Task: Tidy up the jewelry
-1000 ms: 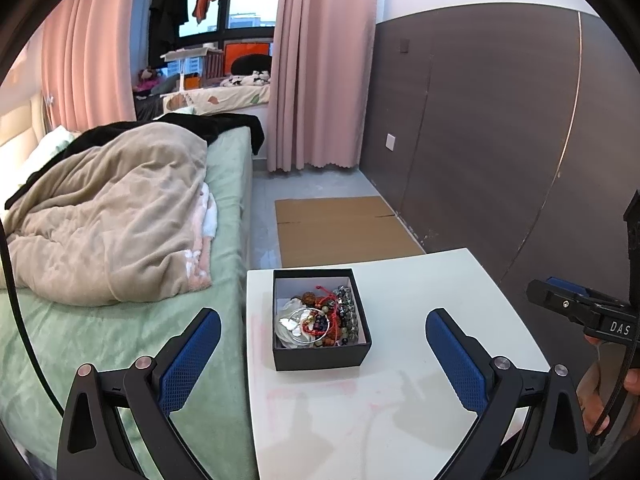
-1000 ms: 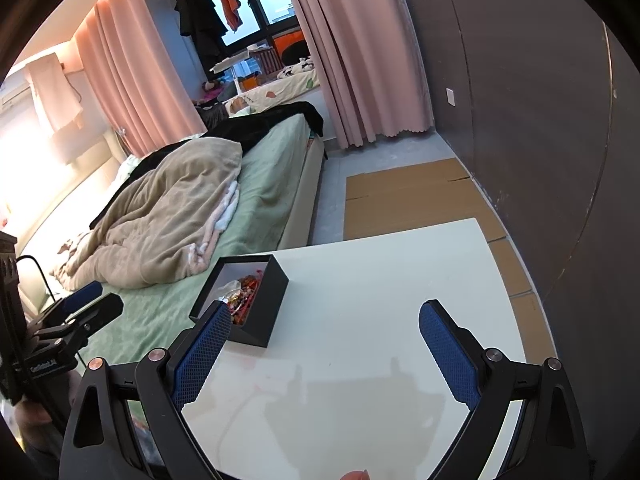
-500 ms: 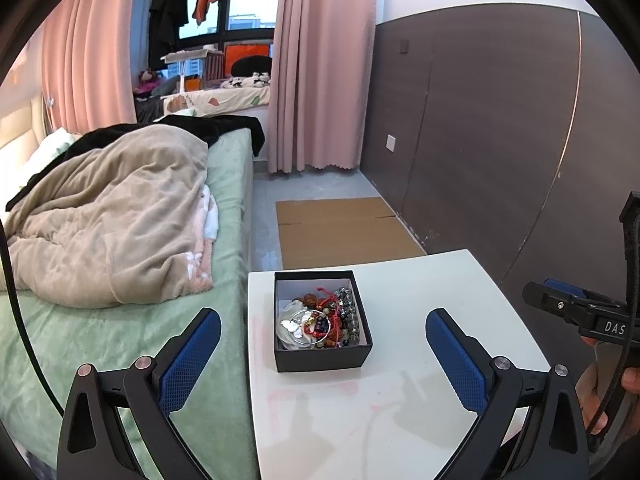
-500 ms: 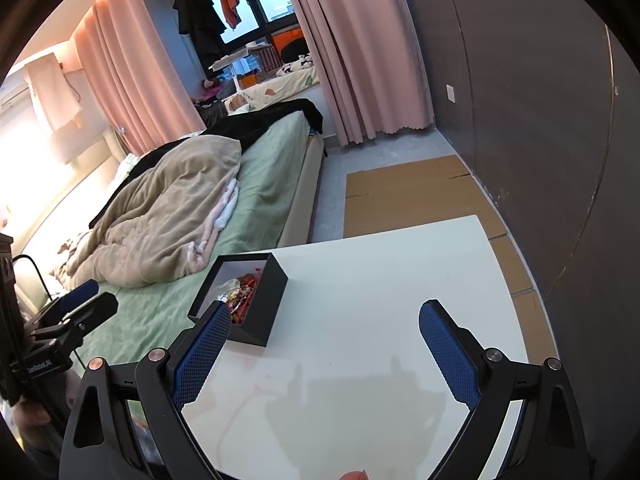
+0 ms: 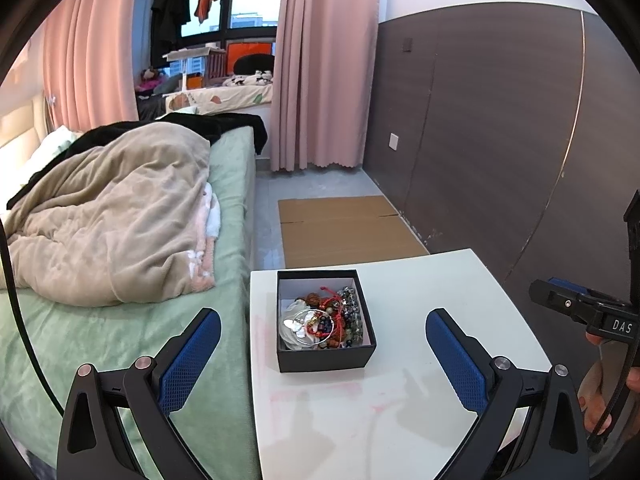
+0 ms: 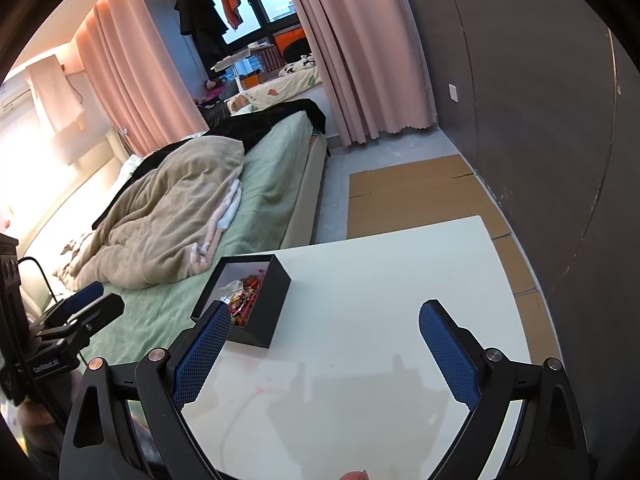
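A small black open box (image 5: 325, 356) stands on the white table (image 5: 420, 412) near its left edge. It holds a heap of jewelry (image 5: 326, 322): beaded bracelets, a red cord, a silver ring. My left gripper (image 5: 320, 336) is open and empty, above the table just short of the box. In the right wrist view the box (image 6: 264, 312) lies left of my right gripper (image 6: 324, 328), which is open and empty over bare tabletop (image 6: 380, 300). The right gripper also shows at the right edge of the left wrist view (image 5: 576, 306).
A bed (image 5: 120, 320) with a green sheet and a beige blanket (image 5: 112, 216) adjoins the table's left side. A dark panelled wall (image 5: 500, 120) runs along the right. Flattened cardboard (image 5: 344, 224) lies on the floor beyond the table. Pink curtains (image 5: 320, 64) hang behind.
The left wrist view has shifted slightly, so the box sits a little lower and closer. Both grippers stay open; nothing on the table has moved.
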The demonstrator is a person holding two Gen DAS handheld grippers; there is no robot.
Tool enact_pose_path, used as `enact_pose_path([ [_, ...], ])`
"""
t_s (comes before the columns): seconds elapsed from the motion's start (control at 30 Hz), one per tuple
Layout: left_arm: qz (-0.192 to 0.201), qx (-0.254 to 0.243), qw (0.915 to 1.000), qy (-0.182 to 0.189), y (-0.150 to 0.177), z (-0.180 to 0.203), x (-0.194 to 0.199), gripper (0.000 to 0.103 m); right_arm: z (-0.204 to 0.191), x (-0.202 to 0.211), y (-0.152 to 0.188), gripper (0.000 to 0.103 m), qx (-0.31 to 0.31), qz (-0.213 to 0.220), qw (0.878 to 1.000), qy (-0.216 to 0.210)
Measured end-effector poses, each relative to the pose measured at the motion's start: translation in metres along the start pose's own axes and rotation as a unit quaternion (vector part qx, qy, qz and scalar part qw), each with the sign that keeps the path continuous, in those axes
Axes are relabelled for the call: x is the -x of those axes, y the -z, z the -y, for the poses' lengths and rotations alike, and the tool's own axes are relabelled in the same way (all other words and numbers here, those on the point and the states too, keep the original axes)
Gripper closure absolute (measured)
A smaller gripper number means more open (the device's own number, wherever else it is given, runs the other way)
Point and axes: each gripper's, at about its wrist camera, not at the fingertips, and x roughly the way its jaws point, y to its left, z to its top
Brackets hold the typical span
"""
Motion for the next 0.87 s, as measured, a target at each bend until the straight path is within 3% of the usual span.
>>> enact_pose_path([
  [0.87, 0.011, -0.007, 0.9999, -0.004, 0.0013, 0.007, 0.0029, 0.001, 0.0003, -0.0031, 0.0024, 0.007, 0.006, -0.009, 1.0, 0.009],
])
